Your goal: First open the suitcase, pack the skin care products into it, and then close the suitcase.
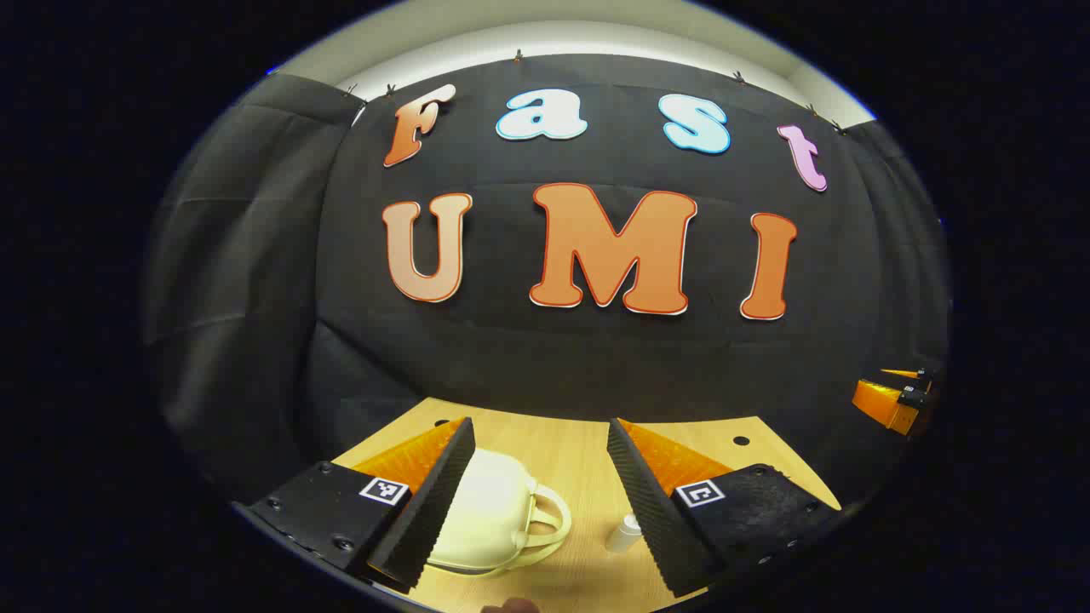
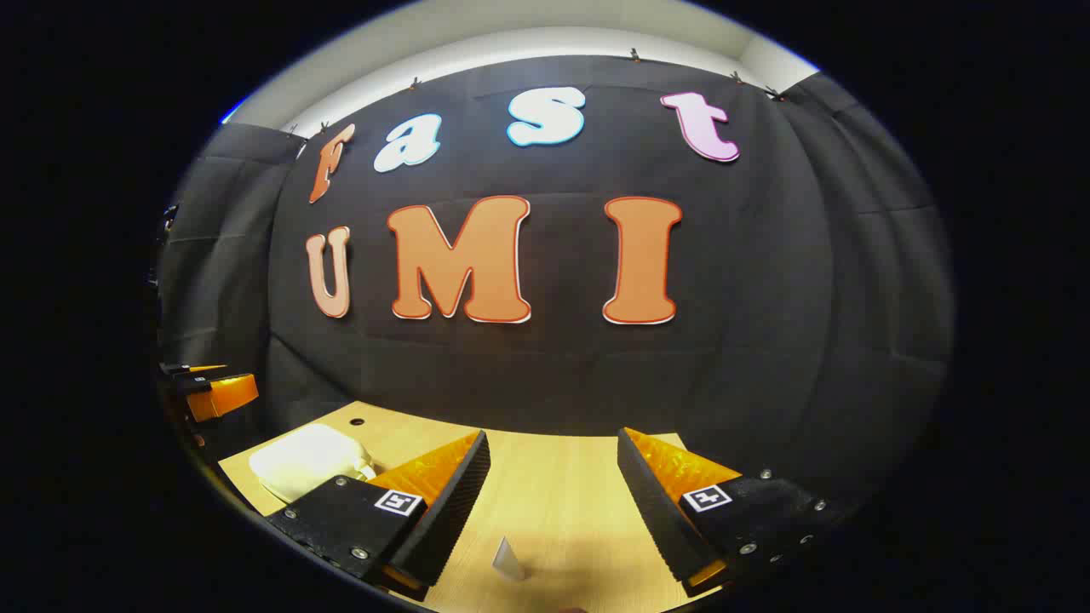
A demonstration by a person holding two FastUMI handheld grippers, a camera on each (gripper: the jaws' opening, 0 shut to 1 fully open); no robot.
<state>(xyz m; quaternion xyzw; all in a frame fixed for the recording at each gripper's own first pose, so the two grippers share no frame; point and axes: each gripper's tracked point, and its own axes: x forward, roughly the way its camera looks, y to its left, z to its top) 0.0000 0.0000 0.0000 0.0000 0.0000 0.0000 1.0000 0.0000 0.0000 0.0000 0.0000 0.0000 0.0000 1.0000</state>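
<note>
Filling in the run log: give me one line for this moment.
stage: before opening | suitcase: closed, on table | small bottle: upright beside it | left gripper: open, empty | right gripper: open, empty

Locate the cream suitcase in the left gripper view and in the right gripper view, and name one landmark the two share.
Left gripper view: the suitcase lies closed at bottom centre-left, between the left gripper fingers, handle toward the small bottle.
Right gripper view: low at the left, beyond the right gripper.
Shared landmark: the wooden table.
</note>
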